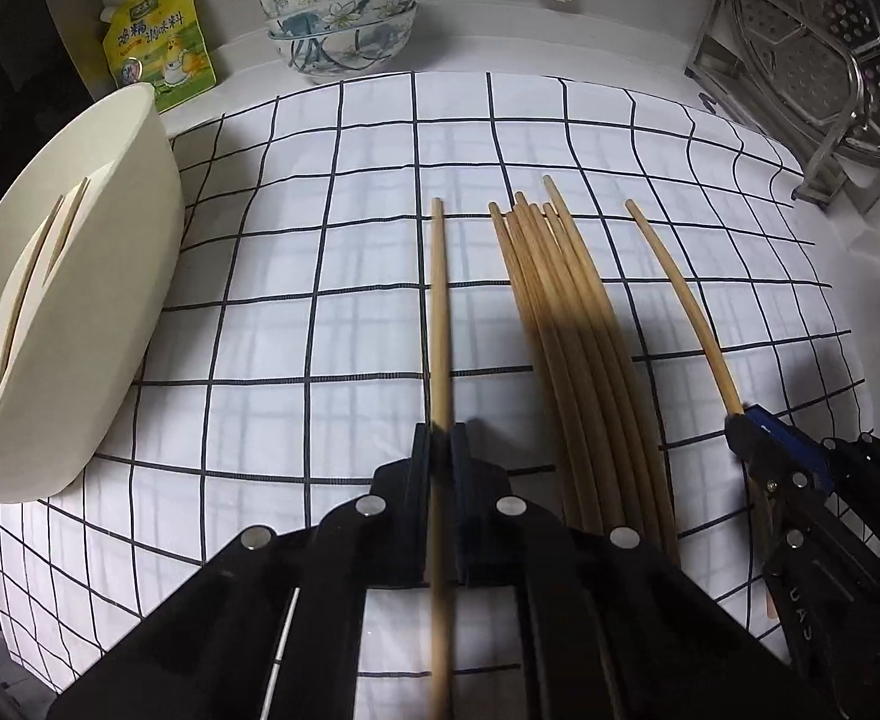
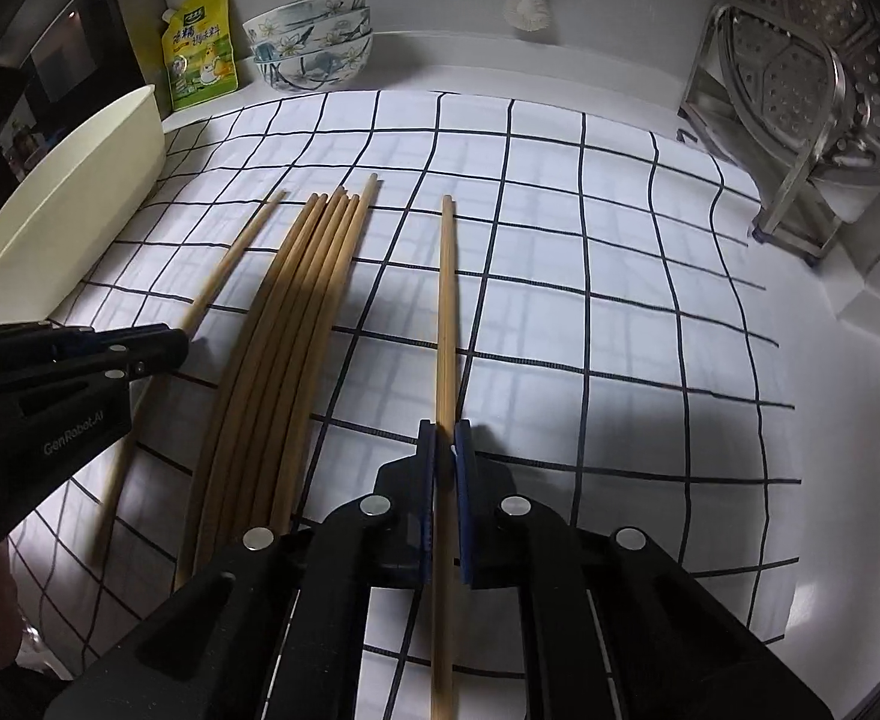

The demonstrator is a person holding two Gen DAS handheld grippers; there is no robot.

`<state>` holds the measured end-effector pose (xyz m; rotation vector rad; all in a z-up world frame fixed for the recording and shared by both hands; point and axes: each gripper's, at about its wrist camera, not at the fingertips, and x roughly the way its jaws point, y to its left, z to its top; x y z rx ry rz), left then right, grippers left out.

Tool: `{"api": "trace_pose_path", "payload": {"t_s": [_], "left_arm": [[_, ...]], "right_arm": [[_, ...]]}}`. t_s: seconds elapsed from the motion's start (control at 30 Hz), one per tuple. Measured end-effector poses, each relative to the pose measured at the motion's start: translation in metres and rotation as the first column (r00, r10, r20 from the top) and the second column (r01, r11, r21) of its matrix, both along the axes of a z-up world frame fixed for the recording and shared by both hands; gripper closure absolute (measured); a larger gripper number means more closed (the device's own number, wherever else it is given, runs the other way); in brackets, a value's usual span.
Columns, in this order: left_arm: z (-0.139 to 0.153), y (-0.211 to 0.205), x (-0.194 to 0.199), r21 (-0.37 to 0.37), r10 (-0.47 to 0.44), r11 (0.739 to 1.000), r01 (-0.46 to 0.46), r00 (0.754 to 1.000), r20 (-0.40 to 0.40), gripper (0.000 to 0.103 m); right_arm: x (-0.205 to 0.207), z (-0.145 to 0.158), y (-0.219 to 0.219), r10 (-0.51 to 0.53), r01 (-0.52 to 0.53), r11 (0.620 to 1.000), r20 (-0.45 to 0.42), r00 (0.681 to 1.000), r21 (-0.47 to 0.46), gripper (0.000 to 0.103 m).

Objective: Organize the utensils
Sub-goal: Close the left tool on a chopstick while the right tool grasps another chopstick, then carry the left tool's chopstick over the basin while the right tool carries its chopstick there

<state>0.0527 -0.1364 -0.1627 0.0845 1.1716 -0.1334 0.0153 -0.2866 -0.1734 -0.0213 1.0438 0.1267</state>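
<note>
In the left wrist view my left gripper (image 1: 440,438) is shut on a single wooden chopstick (image 1: 438,300) that lies on the checked cloth (image 1: 296,252). A bundle of several chopsticks (image 1: 560,312) lies just right of it. Further right, my right gripper (image 1: 740,426) is shut on another lone chopstick (image 1: 680,300). The right wrist view shows the same: right gripper (image 2: 446,438) clamped on its chopstick (image 2: 447,300), the bundle (image 2: 302,312) to its left, and the left gripper (image 2: 182,342) on the leftmost chopstick (image 2: 242,240). A cream tub (image 1: 110,276) at the left holds two chopsticks (image 1: 50,252).
Stacked floral bowls (image 1: 338,12) and a yellow pouch (image 1: 158,42) stand at the back left by the wall. A steel rack with perforated steamer trays (image 1: 830,60) fills the back right. A white brush (image 2: 527,0) hangs on the back wall.
</note>
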Motion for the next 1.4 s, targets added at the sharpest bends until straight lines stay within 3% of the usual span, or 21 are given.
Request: {"api": "trace_pose_path", "payload": {"t_s": [0.17,0.37,0.6,0.73,0.93,1.1,1.4], "left_arm": [[0.006,0.013,0.003,-0.047,0.003,0.999,-0.005,0.999,-0.045,0.096],[0.051,0.043,0.0,-0.133,-0.003,0.991,0.002,1.0,-0.01,0.096],[0.114,0.11,0.012,-0.126,0.066,0.991,-0.049,0.989,0.132,0.096],[0.126,0.161,0.026,-0.105,0.13,0.988,-0.115,0.98,0.148,0.096],[0.119,0.23,0.05,-0.091,0.201,0.978,-0.188,0.966,0.162,0.096],[0.095,0.266,0.071,-0.072,0.21,0.977,-0.201,0.968,0.135,0.096],[0.059,0.29,0.088,-0.059,0.18,0.983,-0.176,0.981,0.067,0.095]], "right_arm": [[-0.002,0.011,-0.009,-0.049,0.05,0.995,-0.02,0.999,0.084,0.097],[-0.003,0.049,0.003,-0.077,0.074,0.984,0.014,0.997,0.161,0.097],[0.025,0.105,0.062,0.001,-0.026,0.978,0.117,0.993,0.207,0.097],[0.056,0.123,0.113,0.074,-0.11,0.967,0.157,0.985,0.231,0.097],[0.101,0.126,0.204,0.181,-0.217,0.942,0.157,0.971,0.255,0.097],[0.126,0.102,0.264,0.215,-0.228,0.936,0.077,0.973,0.269,0.097],[0.146,0.064,0.297,0.174,-0.16,0.953,-0.035,0.984,0.256,0.097]]}}
